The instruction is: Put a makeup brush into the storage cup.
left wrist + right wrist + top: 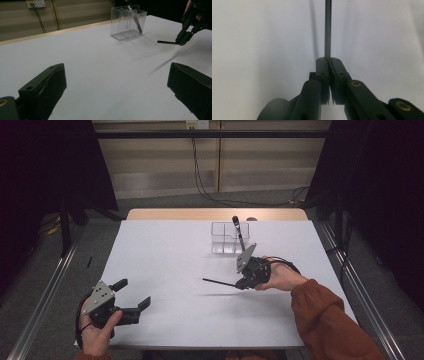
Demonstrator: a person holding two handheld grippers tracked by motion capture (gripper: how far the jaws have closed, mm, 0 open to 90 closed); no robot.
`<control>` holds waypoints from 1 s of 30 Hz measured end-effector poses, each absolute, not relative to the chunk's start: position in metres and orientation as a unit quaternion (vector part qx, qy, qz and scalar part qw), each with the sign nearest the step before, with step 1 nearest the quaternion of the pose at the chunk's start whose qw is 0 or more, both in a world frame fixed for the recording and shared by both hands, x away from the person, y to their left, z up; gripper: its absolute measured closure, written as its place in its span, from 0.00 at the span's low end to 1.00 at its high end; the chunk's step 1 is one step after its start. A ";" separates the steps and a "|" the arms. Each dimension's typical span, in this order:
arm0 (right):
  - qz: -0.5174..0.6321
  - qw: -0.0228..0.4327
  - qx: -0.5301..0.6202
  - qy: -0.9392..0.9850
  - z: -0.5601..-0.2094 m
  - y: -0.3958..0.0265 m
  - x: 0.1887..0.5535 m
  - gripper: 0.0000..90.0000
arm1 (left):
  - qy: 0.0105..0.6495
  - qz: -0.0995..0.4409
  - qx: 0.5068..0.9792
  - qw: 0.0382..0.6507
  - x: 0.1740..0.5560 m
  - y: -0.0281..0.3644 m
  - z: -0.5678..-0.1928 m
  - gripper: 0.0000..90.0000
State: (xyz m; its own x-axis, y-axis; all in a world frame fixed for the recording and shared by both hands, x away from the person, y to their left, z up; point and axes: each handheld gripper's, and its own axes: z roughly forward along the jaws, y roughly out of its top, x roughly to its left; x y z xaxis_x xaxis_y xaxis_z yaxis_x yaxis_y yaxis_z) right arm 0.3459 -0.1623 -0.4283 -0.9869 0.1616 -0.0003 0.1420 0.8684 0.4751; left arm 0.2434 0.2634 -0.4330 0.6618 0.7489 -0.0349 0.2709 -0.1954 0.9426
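Overhead, the right gripper (243,283) sits just in front of a clear container (224,238) on the white desk (165,270), clenched on one end of a thin dark rod (218,282). That rod sticks out level to the left, lifted off the desk with its shadow lying below it. A dark-handled tool (238,232) leans in the container. Near the desk's front left corner, the left gripper (135,302) is held with jaws spread and nothing between them.

From the left gripper view, its two black jaws stand wide apart over bare desk; farther off, the right gripper (183,39) pinches the rod (167,42), near the container (128,22).

From the right gripper view, the jaws are pressed together on the rod (327,30), which runs straight up and away above the desk.
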 end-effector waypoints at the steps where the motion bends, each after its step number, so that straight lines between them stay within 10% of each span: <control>1: 0.253 0.027 0.082 0.964 -0.428 -0.163 0.344 0.96 | 0.345 0.224 0.740 0.532 0.244 0.263 -0.433 0.02; 30: 0.503 0.050 0.209 0.837 -0.424 -0.205 0.323 0.96 | 0.291 0.201 0.742 0.569 0.249 0.259 -0.418 0.02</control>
